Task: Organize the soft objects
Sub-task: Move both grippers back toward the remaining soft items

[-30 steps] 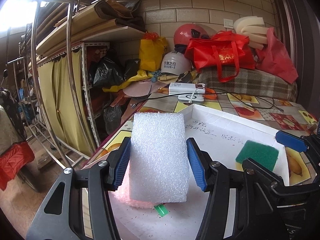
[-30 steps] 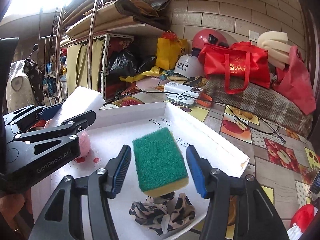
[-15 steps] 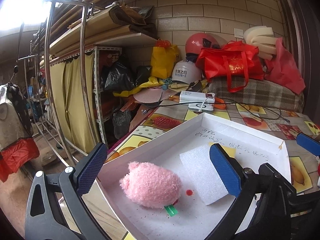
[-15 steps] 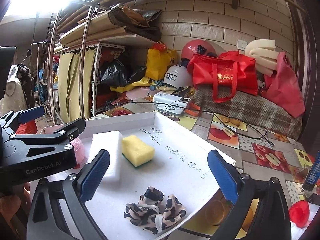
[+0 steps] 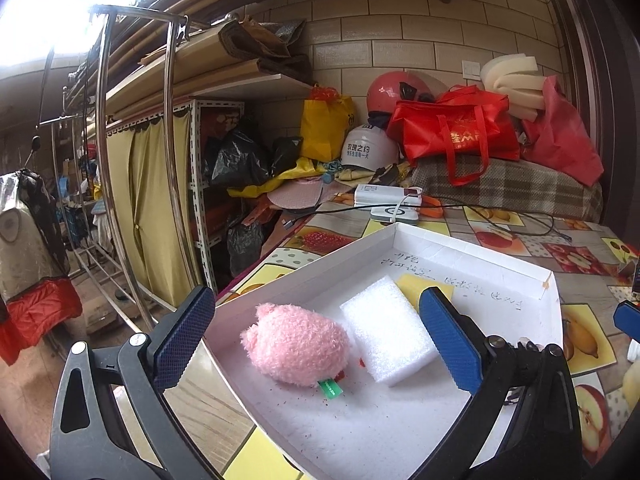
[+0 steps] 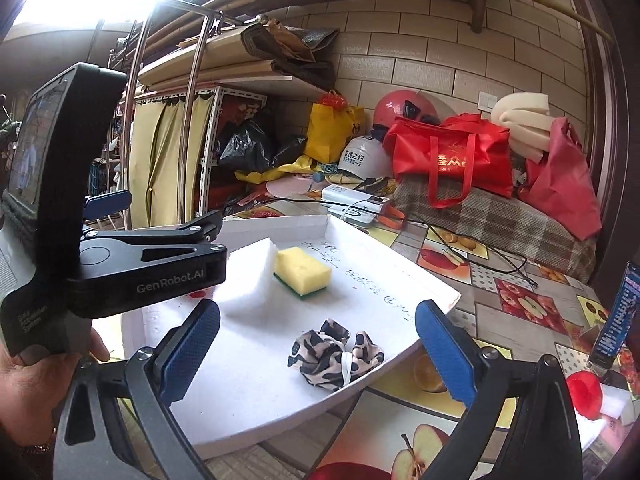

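A white shallow box [image 5: 472, 246] [image 6: 280, 420] lies on the fruit-print table. In it are a pink plush toy [image 5: 298, 350], a white foam block [image 5: 386, 328] [image 6: 256, 280], a yellow sponge with a green underside [image 6: 303, 273] [image 5: 424, 286] and a leopard-print scrunchie [image 6: 336, 354]. My left gripper [image 5: 316, 338] is open and empty, held above and in front of the plush and foam. My right gripper [image 6: 316, 352] is open and empty, in front of the scrunchie. The left gripper's body [image 6: 148, 264] shows in the right wrist view.
A power bank and charger with cables [image 5: 390, 200] lie behind the box. Helmets [image 5: 372, 148], red bags [image 5: 456, 132] and a plaid cushion [image 5: 508, 188] crowd the back. A metal rack [image 5: 136, 200] stands left. A red cap [image 6: 584, 392] and a blue packet [image 6: 618, 312] are at right.
Both grippers have opened and pulled back. The left one let go of the white foam block and the right one let go of the sponge; both pieces now lie in the box.
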A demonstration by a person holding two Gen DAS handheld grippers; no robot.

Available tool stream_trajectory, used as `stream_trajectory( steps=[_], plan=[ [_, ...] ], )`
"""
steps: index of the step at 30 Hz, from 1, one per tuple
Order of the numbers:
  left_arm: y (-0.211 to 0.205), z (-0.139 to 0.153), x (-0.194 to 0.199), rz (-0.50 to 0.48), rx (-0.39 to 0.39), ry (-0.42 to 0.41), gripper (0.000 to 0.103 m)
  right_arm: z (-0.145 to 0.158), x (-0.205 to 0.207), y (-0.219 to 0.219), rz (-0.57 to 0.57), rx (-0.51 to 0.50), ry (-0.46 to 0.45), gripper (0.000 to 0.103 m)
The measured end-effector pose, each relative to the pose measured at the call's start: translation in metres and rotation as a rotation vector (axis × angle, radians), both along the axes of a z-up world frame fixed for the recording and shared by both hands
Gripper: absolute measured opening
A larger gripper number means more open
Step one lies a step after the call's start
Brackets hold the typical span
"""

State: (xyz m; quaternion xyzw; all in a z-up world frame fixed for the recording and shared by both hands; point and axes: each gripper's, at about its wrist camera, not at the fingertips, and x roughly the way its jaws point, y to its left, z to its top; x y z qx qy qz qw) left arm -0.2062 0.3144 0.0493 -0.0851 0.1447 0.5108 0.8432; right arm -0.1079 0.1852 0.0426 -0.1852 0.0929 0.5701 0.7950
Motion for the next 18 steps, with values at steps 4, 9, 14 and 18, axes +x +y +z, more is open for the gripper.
stream_trajectory(
  steps=[4,9,14,18],
  plan=[
    [-0.020,-0.001,0.004,-0.059,-0.010,-0.007,0.103,0.000,-0.001,-0.025,0.051,0.009,0.033,0.098],
    [-0.051,0.000,0.022,-0.175,0.002,0.013,0.103,0.002,0.025,-0.072,0.044,0.059,0.142,0.103],
    [-0.090,0.001,0.052,-0.395,-0.014,0.036,0.103,0.002,0.063,-0.130,-0.048,0.068,0.195,0.103],
    [-0.123,-0.001,0.087,-0.568,-0.034,0.115,0.103,0.001,0.121,-0.182,-0.226,0.056,0.261,0.103]
  ],
)
